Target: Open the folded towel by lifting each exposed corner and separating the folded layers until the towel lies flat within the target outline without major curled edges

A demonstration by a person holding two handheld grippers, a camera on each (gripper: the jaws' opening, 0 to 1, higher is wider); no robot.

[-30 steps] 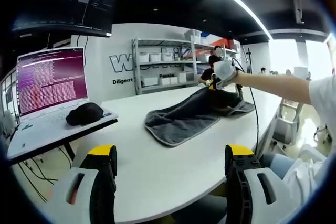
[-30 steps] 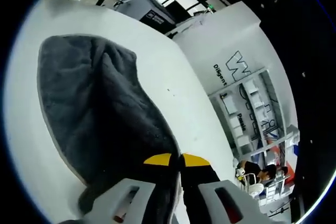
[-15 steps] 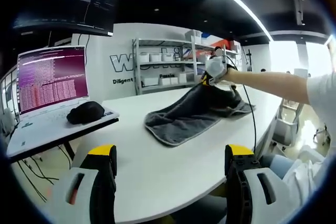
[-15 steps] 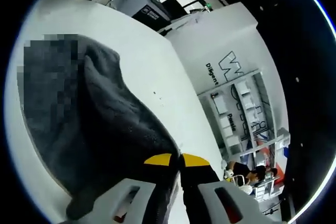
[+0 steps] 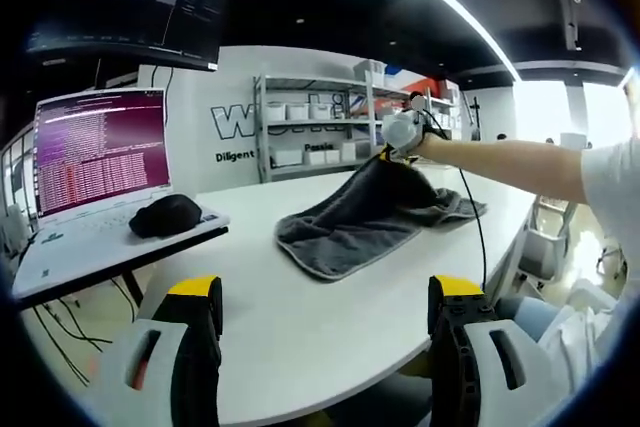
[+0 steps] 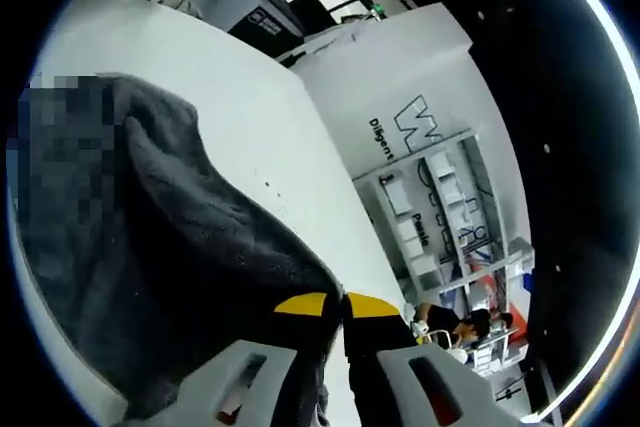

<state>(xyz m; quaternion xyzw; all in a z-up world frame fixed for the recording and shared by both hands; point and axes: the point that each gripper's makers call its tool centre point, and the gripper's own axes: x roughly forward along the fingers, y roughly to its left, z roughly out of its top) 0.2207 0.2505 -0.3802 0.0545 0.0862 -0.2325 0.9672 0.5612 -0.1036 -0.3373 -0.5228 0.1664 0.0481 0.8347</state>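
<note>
Left gripper view sitting low at the near edge of the surface (image 5: 330, 317), facing across it toward the distant towel (image 5: 360, 222), right gripper view pressing close above the same towel (image 6: 190, 267), both sharing towel, surface and wall shelving (image 5: 310, 127).

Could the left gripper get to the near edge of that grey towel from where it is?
Probably yes: the left gripper is open, with bare table between it and the towel.

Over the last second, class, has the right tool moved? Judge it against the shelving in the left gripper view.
Yes. The right tool, shut on the towel, has risen and shifted left against the shelving.
</note>
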